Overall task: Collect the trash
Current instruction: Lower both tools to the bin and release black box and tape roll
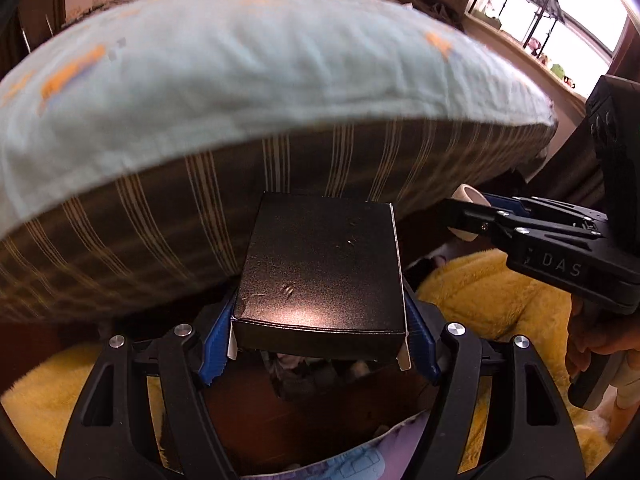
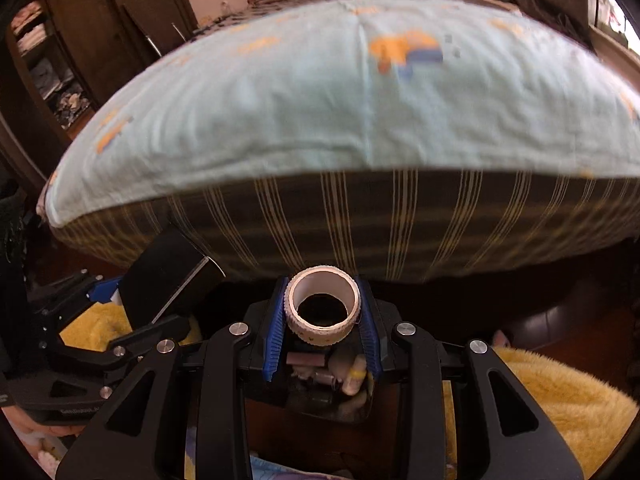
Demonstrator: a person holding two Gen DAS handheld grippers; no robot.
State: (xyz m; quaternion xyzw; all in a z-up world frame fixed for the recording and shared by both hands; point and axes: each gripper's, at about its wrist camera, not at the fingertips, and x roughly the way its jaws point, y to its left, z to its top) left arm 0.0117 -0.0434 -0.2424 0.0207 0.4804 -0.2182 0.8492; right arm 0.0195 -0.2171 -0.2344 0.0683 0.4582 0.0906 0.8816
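Beside a bed draped in a pale blue sheet (image 1: 256,80), the left gripper (image 1: 320,332) is clamped on a black cardboard box (image 1: 320,272) while the right gripper (image 2: 324,312) pinches an almost spent tape roll (image 2: 324,304) between its blue pads, both held in the air above a dark container of odds and ends (image 2: 328,384), probably the trash bin, though the view into it is cramped. To finish the drop cleanly, each piece should be centred over the opening before the jaws part, one gripper at a time, the wide box kept level and clear of the yellow fleece blanket (image 2: 552,400) alongside.
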